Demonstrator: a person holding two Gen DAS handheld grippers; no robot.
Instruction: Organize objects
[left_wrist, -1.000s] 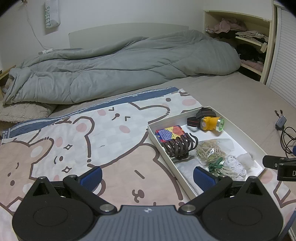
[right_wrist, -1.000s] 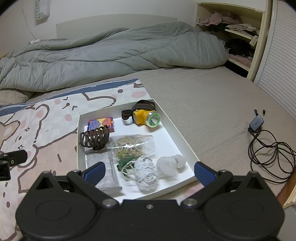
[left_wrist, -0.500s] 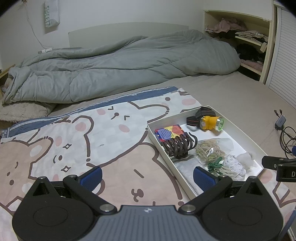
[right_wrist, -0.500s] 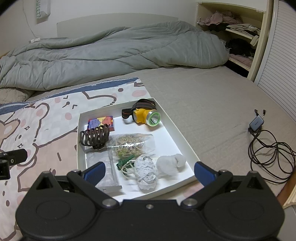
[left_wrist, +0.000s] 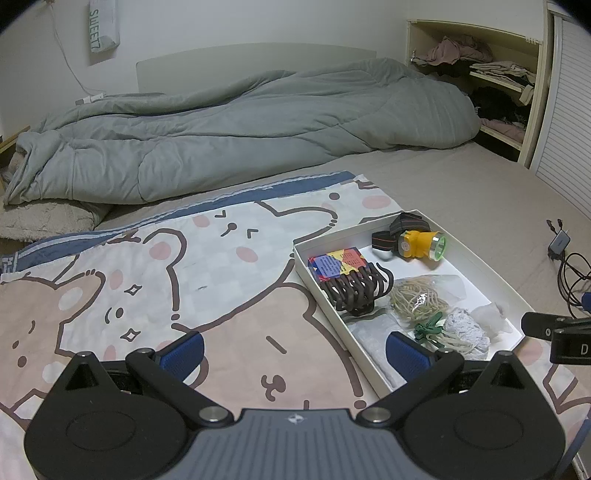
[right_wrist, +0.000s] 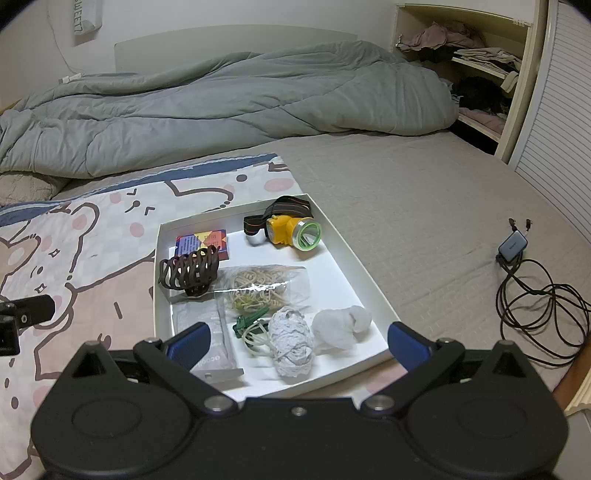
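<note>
A white shallow tray (right_wrist: 354, 269) (left_wrist: 476, 258) lies on the bed. It holds a yellow headlamp (right_wrist: 293, 230) (left_wrist: 419, 245), a colourful card box (right_wrist: 203, 242), a brown hair claw (right_wrist: 190, 273) (left_wrist: 356, 290), a bag of rubber bands (right_wrist: 258, 286), a green clip (right_wrist: 249, 319), a grey-white yarn bundle (right_wrist: 291, 341), a white wad (right_wrist: 341, 326) and a clear packet (right_wrist: 203, 332). My right gripper (right_wrist: 297, 341) is open and empty above the tray's near edge. My left gripper (left_wrist: 295, 349) is open and empty, left of the tray.
A bear-print blanket (left_wrist: 147, 288) covers the near bed. A grey duvet (left_wrist: 240, 129) is bunched at the back. A black cable with an adapter (right_wrist: 532, 288) lies on the right. Shelves with clothes (right_wrist: 469, 55) stand at the far right.
Both grippers have drifted slightly; the views are nearly the same. Nothing was taken hold of or let go.
</note>
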